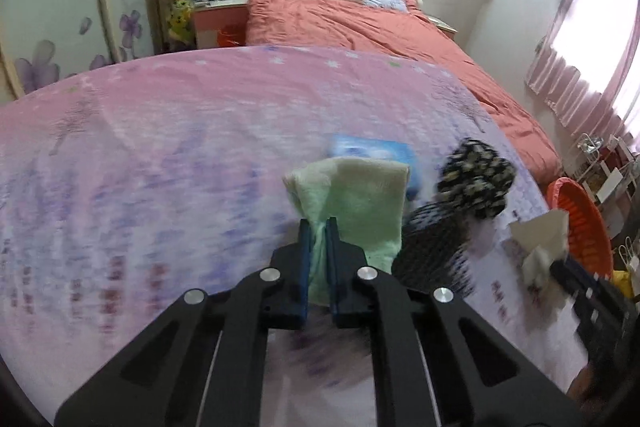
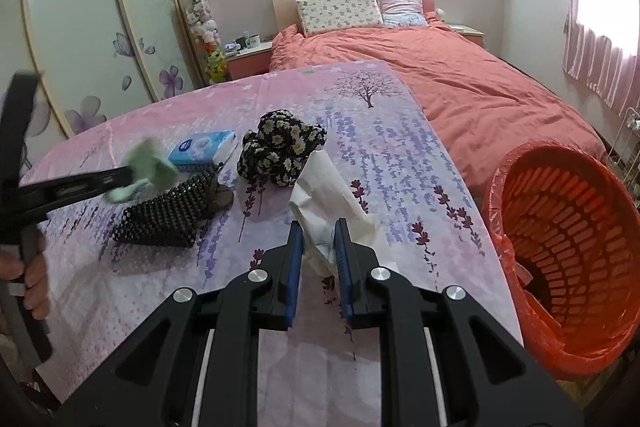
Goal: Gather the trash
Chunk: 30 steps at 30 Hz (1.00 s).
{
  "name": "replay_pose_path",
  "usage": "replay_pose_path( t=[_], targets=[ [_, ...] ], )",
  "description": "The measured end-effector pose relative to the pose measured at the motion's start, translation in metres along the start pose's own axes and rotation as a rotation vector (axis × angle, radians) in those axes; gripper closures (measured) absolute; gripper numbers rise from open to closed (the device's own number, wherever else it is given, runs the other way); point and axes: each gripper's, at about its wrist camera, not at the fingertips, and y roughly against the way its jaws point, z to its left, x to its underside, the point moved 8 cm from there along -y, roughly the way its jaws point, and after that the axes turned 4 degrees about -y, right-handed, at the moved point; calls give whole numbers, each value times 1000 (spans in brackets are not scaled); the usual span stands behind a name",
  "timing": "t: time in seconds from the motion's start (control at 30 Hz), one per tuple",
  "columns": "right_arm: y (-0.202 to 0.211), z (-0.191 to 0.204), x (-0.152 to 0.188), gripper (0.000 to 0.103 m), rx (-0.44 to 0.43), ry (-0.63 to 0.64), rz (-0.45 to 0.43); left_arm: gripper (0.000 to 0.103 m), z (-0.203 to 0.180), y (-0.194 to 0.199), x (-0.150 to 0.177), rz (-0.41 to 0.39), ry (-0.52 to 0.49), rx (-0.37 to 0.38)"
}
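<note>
Crumpled paper sits pinched in our right tongs, raised just above the counter, beside the orange bin. Our left tongs clamp a green cloth. We judge we're mid-carry; next we swing right over the rim and release.

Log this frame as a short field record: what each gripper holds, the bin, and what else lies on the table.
left gripper: shut on green cloth, lifted
right gripper: shut on white crumpled paper
bin: orange basket with red liner, right of table
table: lavender-print cover
other items: tissue pack, floral fabric, black studded item
</note>
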Motion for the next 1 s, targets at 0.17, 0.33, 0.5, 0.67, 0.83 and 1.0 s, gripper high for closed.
replay_pose_path(
  t=[0.17, 0.33, 0.5, 0.67, 0.83, 1.0],
  targets=[
    [-2, 3, -4, 85, -44, -37, 13, 94, 47, 24, 25, 14, -17, -67],
    [-2, 9, -5, 44, -59, -25, 15, 62, 70, 32, 48, 26, -14, -98],
    [-7, 8, -5, 36, -44, -25, 23, 31, 65, 35, 48, -8, -13, -87],
    [-15, 2, -5, 35, -12, -42, 41, 26, 45, 25, 45, -3, -65, -117],
    [-24, -6, -6, 36, 18, -65, 61, 28, 48, 9, 47, 30, -69, -185],
    [-35, -10, -3, 55, 44, -72, 89, 34, 60, 0, 50, 44, -17, -195]
  ],
)
